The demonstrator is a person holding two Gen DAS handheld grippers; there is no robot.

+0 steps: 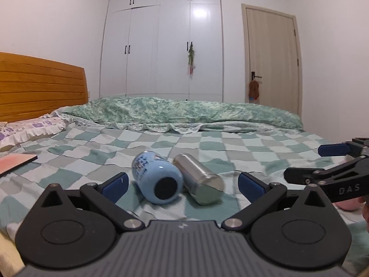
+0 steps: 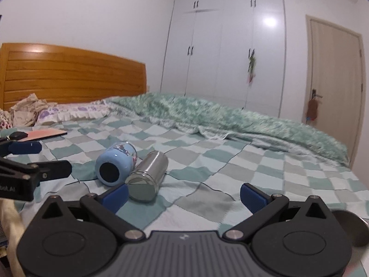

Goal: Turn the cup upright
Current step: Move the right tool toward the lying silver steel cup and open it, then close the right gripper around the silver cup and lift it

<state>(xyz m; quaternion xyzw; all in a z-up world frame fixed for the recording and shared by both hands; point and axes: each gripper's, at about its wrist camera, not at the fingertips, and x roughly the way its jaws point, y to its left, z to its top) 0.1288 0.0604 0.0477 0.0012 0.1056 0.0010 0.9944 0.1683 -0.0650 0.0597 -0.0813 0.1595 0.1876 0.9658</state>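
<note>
A light blue cup (image 1: pixel 155 177) with a printed picture lies on its side on the checked bedspread, its dark bottom toward me. A steel cup (image 1: pixel 199 180) lies on its side touching its right flank. My left gripper (image 1: pixel 183 185) is open and empty, its blue fingers on either side of both cups and a little in front of them. In the right wrist view the blue cup (image 2: pixel 116 164) and the steel cup (image 2: pixel 147 176) lie at the left. My right gripper (image 2: pixel 184 196) is open and empty; its left finger is just in front of the steel cup.
A green quilt (image 1: pixel 184 113) is bunched along the far side of the bed. A wooden headboard (image 1: pixel 39 87) and pillow (image 1: pixel 30 127) are at the left, with a pink flat book (image 2: pixel 43 133) near them. A wardrobe and a door stand behind.
</note>
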